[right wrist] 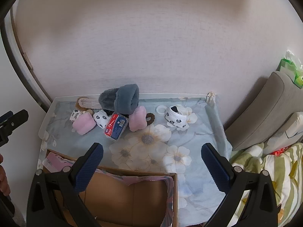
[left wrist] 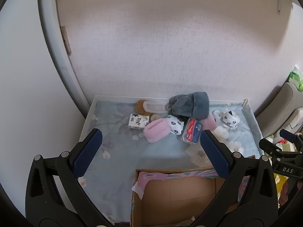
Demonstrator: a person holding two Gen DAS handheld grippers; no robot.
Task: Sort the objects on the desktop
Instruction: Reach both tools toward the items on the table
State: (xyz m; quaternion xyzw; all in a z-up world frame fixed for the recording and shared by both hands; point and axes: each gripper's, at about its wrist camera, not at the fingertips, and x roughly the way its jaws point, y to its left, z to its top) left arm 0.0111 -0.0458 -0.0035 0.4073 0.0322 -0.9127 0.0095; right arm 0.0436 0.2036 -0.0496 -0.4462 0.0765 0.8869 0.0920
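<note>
The table (right wrist: pixel 212 132) is being covered by a pale blue cloth printed with large white flowers, and it is being bounded at the back by a textured white wall (right wrist: pixel 151 56). To the left, a curved door frame (left wrist: pixel 51 56) is being shown; to the right, grey cushions (right wrist: pixel 265 109) and a green-striped blanket (right wrist: pixel 274 170) are being seen beside the table.

From left to right along the rear of the table, the following items are lying: a small patterned tissue pack (left wrist: pixel 138 121), a pink fluffy sock (left wrist: pixel 156 131), a panda-print sock (left wrist: pixel 176 125), a clear packet with a red and blue label (right wrist: pixel 115 127) (its writing is too small to be read), a grey plush slipper (right wrist: pixel 121 99), a second pink fluffy item (right wrist: pixel 138 118), a white ring (right wrist: pixel 161 110) and another panda-print sock (right wrist: pixel 177 118).

An open cardboard box (right wrist: pixel 132 194) is being kept at the near edge of the table.

The left gripper (left wrist: pixel 151 151) is being held above the table with its fingers spread wide and nothing between them. The right gripper (right wrist: pixel 152 166) is likewise being held wide apart and empty. The letters "DAS" are being displayed on the right gripper's body in the left wrist view.
</note>
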